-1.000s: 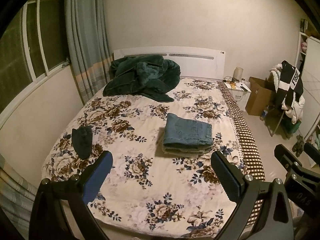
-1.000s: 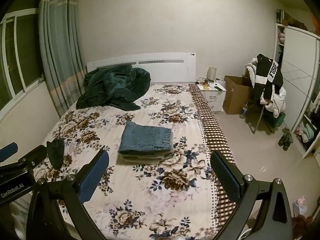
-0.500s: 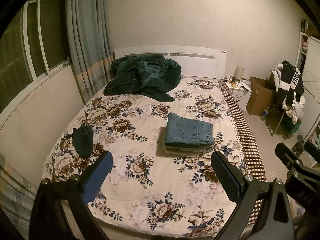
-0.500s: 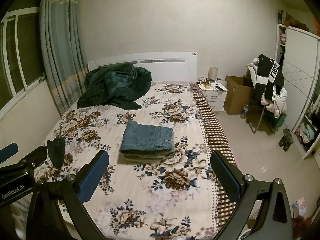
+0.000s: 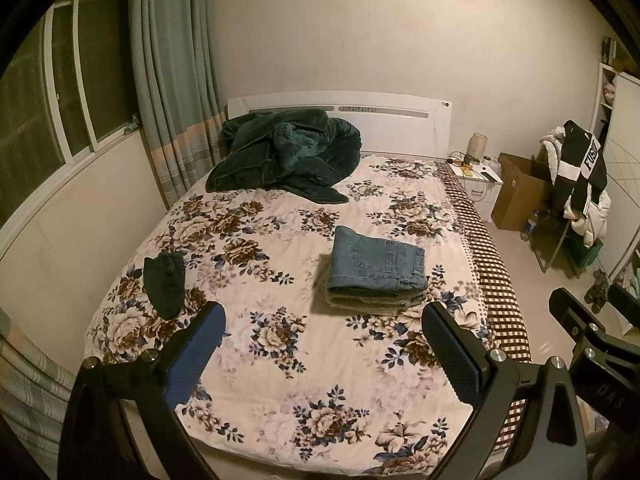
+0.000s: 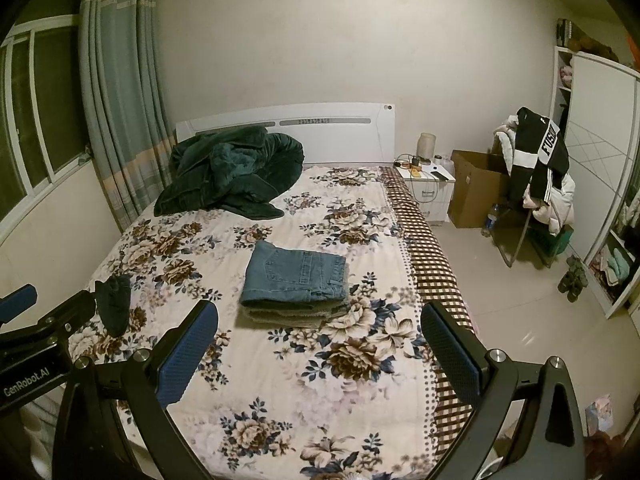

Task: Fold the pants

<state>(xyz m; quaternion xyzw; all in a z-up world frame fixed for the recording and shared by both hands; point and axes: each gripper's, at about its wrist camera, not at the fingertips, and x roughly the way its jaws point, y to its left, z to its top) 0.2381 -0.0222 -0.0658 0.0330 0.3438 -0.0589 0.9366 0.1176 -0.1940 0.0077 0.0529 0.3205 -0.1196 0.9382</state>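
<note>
Folded jeans (image 5: 378, 266) lie mid-bed (image 5: 280, 360), at twelve o'clock ahead of both hand-held grippers: left hand-held gripper (image 5: 324, 326) and right hand-held gripper (image 6: 320, 324) each spread wide, holding nothing.

Matt denim pants (image 5: 376, 266), seemingly fleece-lined

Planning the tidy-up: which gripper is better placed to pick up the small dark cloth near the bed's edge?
Left, probably. The small dark cloth lies just beyond the left gripper; from the right gripper it sits far off to the side.
</note>
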